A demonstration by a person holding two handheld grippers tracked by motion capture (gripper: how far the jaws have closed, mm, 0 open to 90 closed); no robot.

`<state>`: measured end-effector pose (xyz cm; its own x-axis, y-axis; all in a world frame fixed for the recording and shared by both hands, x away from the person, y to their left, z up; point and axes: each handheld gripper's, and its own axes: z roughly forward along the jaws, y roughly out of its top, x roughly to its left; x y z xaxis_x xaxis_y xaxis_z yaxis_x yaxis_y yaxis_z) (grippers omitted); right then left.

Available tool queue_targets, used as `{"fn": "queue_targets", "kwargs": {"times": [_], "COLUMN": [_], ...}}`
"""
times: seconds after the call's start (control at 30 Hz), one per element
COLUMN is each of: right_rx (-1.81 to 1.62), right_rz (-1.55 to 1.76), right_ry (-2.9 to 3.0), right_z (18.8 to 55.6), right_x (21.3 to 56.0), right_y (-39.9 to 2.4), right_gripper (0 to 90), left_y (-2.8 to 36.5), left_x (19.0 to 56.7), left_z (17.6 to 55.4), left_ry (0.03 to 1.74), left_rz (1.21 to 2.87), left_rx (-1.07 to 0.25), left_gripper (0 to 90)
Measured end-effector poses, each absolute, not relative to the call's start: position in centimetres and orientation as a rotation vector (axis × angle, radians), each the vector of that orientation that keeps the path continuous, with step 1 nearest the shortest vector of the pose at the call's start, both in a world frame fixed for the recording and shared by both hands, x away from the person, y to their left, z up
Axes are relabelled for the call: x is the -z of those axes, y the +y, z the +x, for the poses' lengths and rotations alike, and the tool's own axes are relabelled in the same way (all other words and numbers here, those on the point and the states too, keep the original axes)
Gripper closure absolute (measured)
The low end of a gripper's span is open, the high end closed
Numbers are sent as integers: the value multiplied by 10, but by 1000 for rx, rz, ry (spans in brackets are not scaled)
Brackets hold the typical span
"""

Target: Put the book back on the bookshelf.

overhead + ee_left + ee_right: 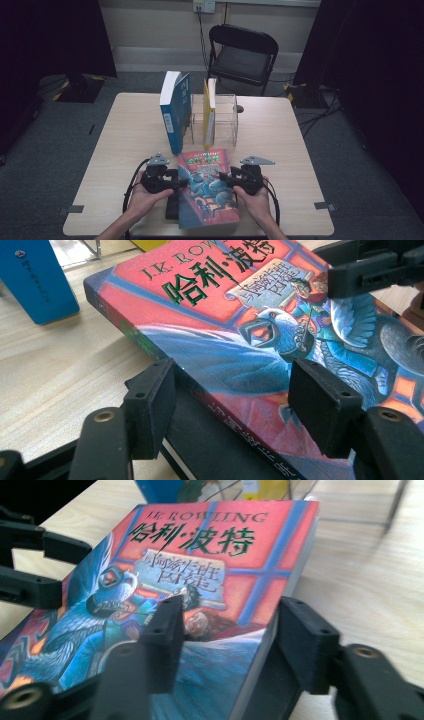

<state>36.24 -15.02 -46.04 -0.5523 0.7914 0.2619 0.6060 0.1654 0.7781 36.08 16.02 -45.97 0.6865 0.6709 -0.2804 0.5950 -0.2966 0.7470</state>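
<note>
A: Nearest the camera, two hands bring tongs to a red-and-blue book (207,187) lying at the table's (125,135) six o'clock edge, atop a dark object (171,206).

B: And the tongs?

A: The left gripper (177,184) straddles the book's spine at nine o'clock, jaws parted, not pressing. The right gripper (223,177) straddles the page edge at three o'clock, likewise open.

B: Beyond?

A: At twelve o'clock, a blue book (175,111) and a yellow book (209,112) stand upright by a clear rack (225,117).

Red-and-blue illustrated book (207,187), black jaws, blue book (175,111), yellow book (209,112), pale wood table (130,135)
</note>
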Motion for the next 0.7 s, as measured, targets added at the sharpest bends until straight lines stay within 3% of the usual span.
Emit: {"fn": "queue_targets", "kwargs": {"times": [0.13, 0.33, 0.43, 0.7], "right_rx": [-1355, -1413, -1500, -1439], "right_rz": [1391, 1438, 1425, 1383], "right_ry": [2222, 2196, 2175, 2268], "right_z": [363, 360, 357, 351], "right_x": [457, 454, 447, 450], "right_y": [-154, -157, -159, -148], "right_gripper": [558, 566, 617, 599], "left_y": [160, 160, 160, 160], "left_x": [460, 459, 459, 459], "left_z": [361, 357, 355, 355], "left_ry": [976, 988, 977, 975], "left_rz": [1995, 2001, 2006, 2007], "left_rx": [-104, -90, -87, -85], "left_gripper": [360, 359, 352, 351]}}
